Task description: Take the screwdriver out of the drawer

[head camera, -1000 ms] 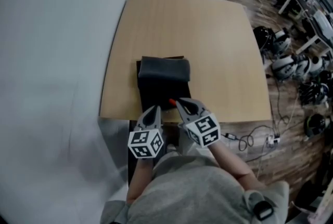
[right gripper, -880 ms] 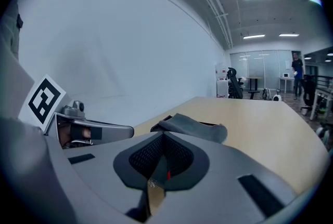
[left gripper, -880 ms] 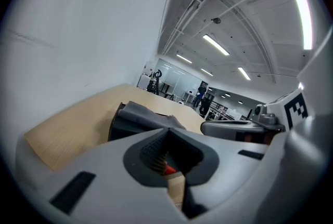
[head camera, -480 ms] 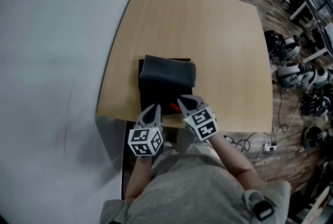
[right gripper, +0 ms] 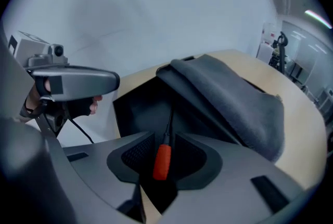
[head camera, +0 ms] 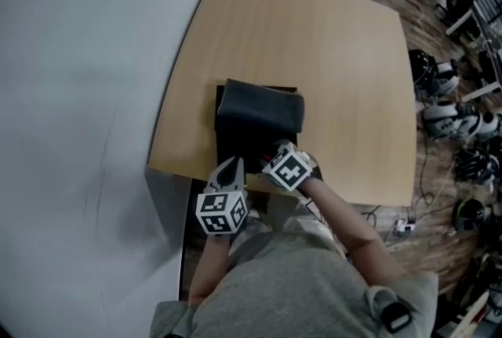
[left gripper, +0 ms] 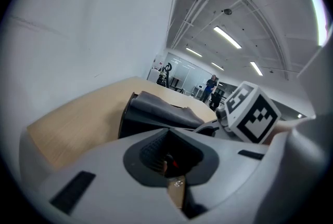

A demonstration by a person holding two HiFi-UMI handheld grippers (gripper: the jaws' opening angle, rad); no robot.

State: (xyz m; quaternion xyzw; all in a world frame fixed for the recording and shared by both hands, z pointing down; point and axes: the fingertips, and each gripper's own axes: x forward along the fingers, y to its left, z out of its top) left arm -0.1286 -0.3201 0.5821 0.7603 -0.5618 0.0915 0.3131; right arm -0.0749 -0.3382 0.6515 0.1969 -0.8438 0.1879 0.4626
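The right tongs (right gripper: 164, 139) are pointing steeply down into the open black drawer (right gripper: 136, 108) and standing released, their jaws having just been opening. The screwdriver (right gripper: 162, 161) is lying between them unpressed (orange handle nearest the camera, dark shaft pointing away), resting on the drawer's dark floor. The left tongs (head camera: 228, 166) are hovering just beside them at the drawer's near end, jaws clenched together, while the drawer is projecting past the near edge of the desk (head camera: 314, 54) and a grey cloth (head camera: 261, 106) is draping over the black box behind it.
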